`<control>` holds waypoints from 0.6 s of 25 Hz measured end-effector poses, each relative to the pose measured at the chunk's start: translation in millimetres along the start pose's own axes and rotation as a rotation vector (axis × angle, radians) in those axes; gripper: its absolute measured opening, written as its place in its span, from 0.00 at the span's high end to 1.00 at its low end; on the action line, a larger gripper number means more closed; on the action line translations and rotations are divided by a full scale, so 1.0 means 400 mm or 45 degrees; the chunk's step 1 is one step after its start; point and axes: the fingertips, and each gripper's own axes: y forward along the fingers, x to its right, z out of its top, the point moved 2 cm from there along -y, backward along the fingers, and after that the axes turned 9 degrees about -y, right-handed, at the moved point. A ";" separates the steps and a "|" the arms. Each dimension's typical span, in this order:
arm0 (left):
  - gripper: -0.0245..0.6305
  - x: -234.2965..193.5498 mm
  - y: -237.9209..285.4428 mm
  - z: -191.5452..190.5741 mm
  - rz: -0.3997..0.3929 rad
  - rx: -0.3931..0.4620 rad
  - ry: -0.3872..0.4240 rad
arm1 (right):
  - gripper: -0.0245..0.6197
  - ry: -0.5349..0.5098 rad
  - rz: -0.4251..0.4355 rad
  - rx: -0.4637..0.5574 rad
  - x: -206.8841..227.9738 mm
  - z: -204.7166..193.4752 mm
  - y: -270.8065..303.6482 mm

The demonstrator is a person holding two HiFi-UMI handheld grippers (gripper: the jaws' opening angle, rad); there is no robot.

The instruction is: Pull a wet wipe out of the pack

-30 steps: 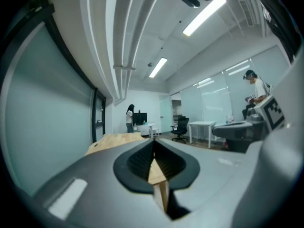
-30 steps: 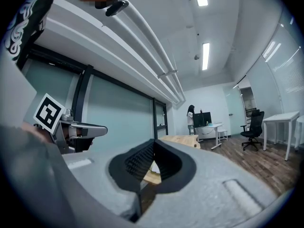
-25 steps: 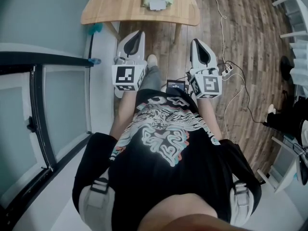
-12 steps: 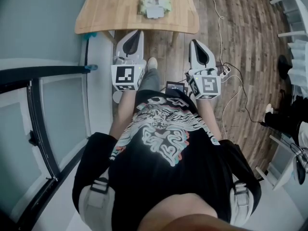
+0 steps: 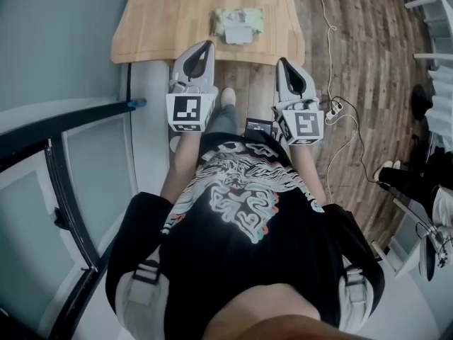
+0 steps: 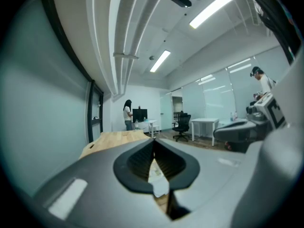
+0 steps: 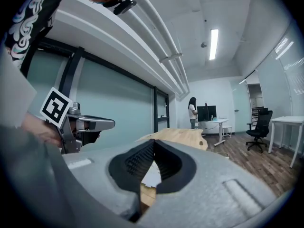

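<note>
Pressing together on nothing, the jaws of the left gripper (image 6: 153,141) and the right gripper (image 7: 153,142) are held at the wooden table's (image 5: 166,13) near edge, where the wet wipe pack (image 5: 238,24) is laid flat ahead, untouched.

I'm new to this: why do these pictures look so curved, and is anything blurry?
Head view: wide lens bows the edges of the wooden table; picture sharp. Left gripper view: dark rounded corners, bright ceiling light strip, left gripper soft up close. Right gripper view: same round frame, ceiling pipes bent.
</note>
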 end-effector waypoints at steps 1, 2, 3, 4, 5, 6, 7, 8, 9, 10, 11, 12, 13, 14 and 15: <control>0.98 -0.016 0.016 -0.001 -0.003 -0.003 -0.003 | 0.96 -0.002 0.008 -0.011 0.000 -0.001 0.022; 0.98 -0.031 0.032 -0.004 -0.007 -0.006 -0.005 | 0.96 -0.005 0.018 -0.022 -0.001 -0.001 0.044; 0.98 -0.046 0.050 -0.007 -0.011 -0.011 -0.004 | 0.96 -0.007 0.027 -0.030 -0.001 0.000 0.067; 0.98 -0.060 0.069 -0.010 -0.016 -0.017 -0.001 | 0.96 -0.006 0.035 -0.034 0.001 -0.001 0.089; 0.98 -0.073 0.088 -0.014 -0.020 -0.024 0.002 | 0.96 -0.002 0.040 -0.035 0.004 -0.003 0.110; 0.98 -0.085 0.104 -0.019 -0.024 -0.031 0.005 | 0.96 0.002 0.044 -0.035 0.008 -0.007 0.129; 0.98 -0.095 0.119 -0.024 -0.028 -0.037 0.009 | 0.96 0.005 0.045 -0.037 0.011 -0.012 0.146; 0.98 -0.105 0.131 -0.028 -0.033 -0.042 0.013 | 0.96 0.006 0.046 -0.044 0.013 -0.018 0.163; 0.98 -0.115 0.144 -0.030 -0.038 -0.046 0.017 | 0.96 0.006 0.046 -0.053 0.015 -0.021 0.180; 0.98 -0.126 0.155 -0.032 -0.041 -0.050 0.017 | 0.96 0.005 0.045 -0.059 0.017 -0.021 0.198; 0.98 -0.137 0.166 -0.032 -0.042 -0.055 0.011 | 0.96 0.002 0.044 -0.060 0.019 -0.021 0.215; 0.98 -0.146 0.176 -0.032 -0.041 -0.063 0.000 | 0.96 -0.002 0.043 -0.057 0.020 -0.019 0.230; 0.98 -0.154 0.186 -0.032 -0.043 -0.068 -0.007 | 0.96 -0.002 0.043 -0.055 0.022 -0.018 0.243; 0.98 -0.161 0.196 -0.034 -0.054 -0.068 0.001 | 0.96 0.004 0.042 -0.053 0.024 -0.018 0.254; 0.98 -0.167 0.207 -0.037 -0.069 -0.066 0.012 | 0.96 0.014 0.039 -0.052 0.028 -0.021 0.264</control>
